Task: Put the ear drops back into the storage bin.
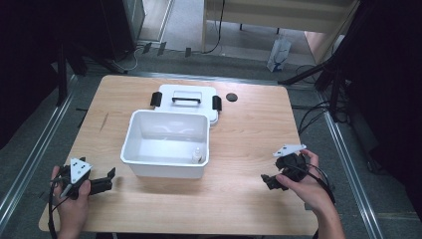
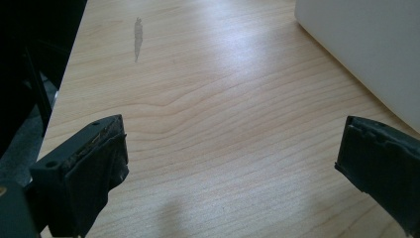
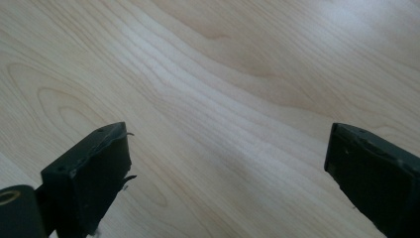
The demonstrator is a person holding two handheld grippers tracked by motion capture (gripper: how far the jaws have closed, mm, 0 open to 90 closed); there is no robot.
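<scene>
Left tool: jaws wide apart, empty, low over the counter. Right tool: jaws likewise apart, empty. Between the two tools sits an open white box, small bottle inside; its lid lies beyond.

Two bare forearms end in hands that each carry a black two-jaw gripper, the left gripper and right gripper each topped by a pale grey three-cornered plate with small dark holes, trailing a thin black cable, with blocky matte jaws showing screw holes.
</scene>
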